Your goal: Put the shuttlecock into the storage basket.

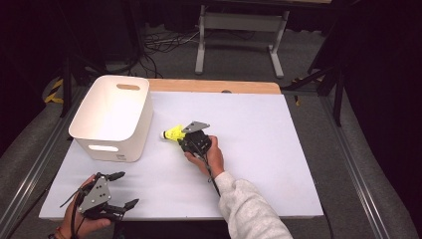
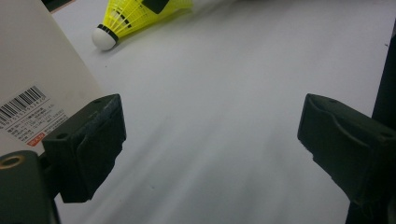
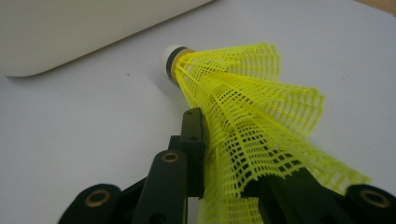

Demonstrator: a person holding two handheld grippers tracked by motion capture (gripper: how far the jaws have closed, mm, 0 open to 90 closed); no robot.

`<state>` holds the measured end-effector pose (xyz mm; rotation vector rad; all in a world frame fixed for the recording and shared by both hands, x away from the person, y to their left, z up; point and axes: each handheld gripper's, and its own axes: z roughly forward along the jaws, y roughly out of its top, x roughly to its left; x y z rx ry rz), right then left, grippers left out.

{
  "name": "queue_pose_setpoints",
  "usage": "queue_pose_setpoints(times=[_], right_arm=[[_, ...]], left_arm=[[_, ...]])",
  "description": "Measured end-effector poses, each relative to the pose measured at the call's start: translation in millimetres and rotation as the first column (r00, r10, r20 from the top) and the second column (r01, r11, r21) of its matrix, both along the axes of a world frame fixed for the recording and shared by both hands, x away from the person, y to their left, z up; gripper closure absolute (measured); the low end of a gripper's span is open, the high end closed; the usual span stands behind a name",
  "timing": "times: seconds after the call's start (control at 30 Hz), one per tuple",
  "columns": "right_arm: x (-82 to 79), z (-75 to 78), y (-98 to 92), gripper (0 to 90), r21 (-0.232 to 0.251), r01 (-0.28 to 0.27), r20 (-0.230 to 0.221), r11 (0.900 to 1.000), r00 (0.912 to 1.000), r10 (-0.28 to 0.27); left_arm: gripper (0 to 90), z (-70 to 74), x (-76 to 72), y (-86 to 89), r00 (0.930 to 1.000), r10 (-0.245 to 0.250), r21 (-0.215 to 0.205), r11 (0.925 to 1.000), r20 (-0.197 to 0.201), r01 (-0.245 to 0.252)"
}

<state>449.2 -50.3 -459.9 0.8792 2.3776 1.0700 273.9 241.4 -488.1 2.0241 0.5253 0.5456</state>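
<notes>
Jaws of the left gripper stand wide apart with nothing between them, low over the white table at its near edge. Farther off, the right gripper has pinched the crushed net skirt of a yellow shuttlecock, white cork tip pointing away from it. Just beyond that tip stands the white plastic bin, with nothing visible inside. Judged from this, the grasp is made; lifting and dropping the shuttlecock into the bin remain.
</notes>
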Motion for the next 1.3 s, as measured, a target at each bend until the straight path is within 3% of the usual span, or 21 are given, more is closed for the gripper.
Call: queue_pose_setpoints(times=[0.13,0.47,0.63,0.93,1.13,1.3], right_arm=[[-0.5,2.0,4.2,79.6,-0.025,-0.018,0.019,1.000,0.9996,0.019],[-6.7,9.8,-9.3,79.7,0.036,-0.016,0.027,0.999,0.9995,0.015],[-15.1,16.4,-22.6,79.7,0.074,-0.028,0.037,0.997,0.9990,0.026],[-39.9,23.1,-44.7,79.6,0.080,-0.095,0.049,0.992,0.9947,0.091],[-57.9,26.2,-58.7,79.5,0.100,-0.130,0.048,0.986,0.9909,0.126],[-69.5,29.5,-65.6,79.5,0.104,-0.162,0.045,0.981,0.9864,0.158]], left_arm=[[8.7,0.1,-0.3,1.1,1.0000,0.002,-0.003,1.0000,0.001,-0.002],[8.6,-0.6,0.1,0.1,0.9999,0.009,-0.004,1.0000,-0.005,-0.009],[8.7,-0.6,0.3,-0.2,0.9999,0.012,-0.007,0.9999,-0.008,-0.013],[8.8,-0.5,3.4,-1.4,0.9997,0.025,0.000,0.9997,-0.009,-0.025],[8.4,5.1,15.9,-10.3,0.9995,0.026,-0.007,0.9996,-0.017,-0.026],[8.4,9.0,29.7,-25.3,0.9999,0.012,0.015,0.9998,0.000,-0.012]])
